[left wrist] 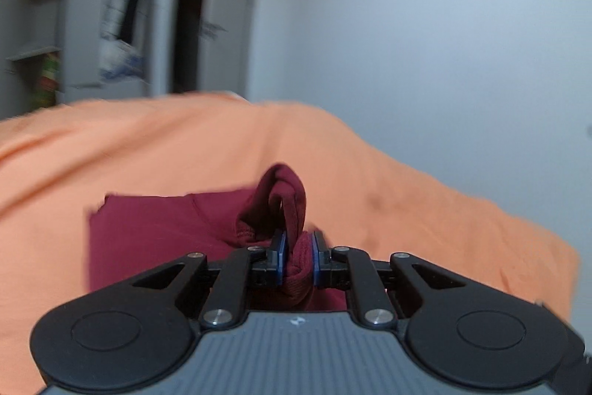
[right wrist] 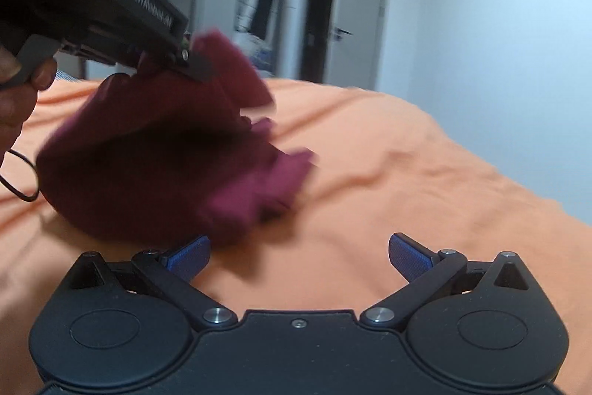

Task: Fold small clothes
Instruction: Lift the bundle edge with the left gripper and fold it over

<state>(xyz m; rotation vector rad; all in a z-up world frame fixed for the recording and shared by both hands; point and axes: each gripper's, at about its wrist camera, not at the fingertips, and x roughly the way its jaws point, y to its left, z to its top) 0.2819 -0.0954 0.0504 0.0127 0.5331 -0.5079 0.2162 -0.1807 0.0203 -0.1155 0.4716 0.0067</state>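
In the right wrist view, the left gripper (right wrist: pixel 192 62) occupies the upper left of the frame, clamped on the maroon garment (right wrist: pixel 166 154), which hangs bunched above the orange bedsheet (right wrist: pixel 407 154) at left of centre — motion blur hides its exact outline, so it may still brush the sheet. At lower centre, the right gripper (right wrist: pixel 298 256) stands wide open, holding nothing. Recommended procedure: bring the free jaws to a loose hem, pinch it, then draw the cloth taut and flat before folding — avoid gathering the sheet.

Soft matt maroon knit garment (right wrist: pixel 155 150); smooth orange cotton-like sheet (right wrist: pixel 407 173); matt black plastic left gripper (left wrist: pixel 298 256) with ribbed blue pads (left wrist: pixel 281 254).
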